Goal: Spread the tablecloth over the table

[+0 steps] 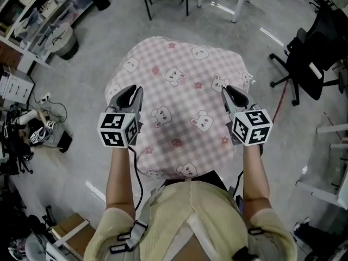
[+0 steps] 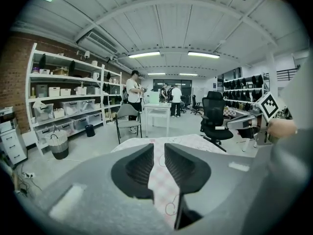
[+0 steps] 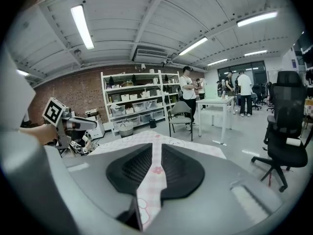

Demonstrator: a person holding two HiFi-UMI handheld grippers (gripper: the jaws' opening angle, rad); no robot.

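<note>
Before person (image 1: 185,222) | tablecloth (image 1: 182,99) runs lengthwise forward | left gripper (image 1: 128,92), right gripper (image 1: 230,93) pinching it

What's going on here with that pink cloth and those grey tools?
A person stands over a pink checked tablecloth printed with little bears, which hides the table beneath entirely. Each hand holds a grey tool: the left gripper pinches the cloth's left side, the right gripper its right side. The cloth lies mostly spread, slightly rumpled.
</note>
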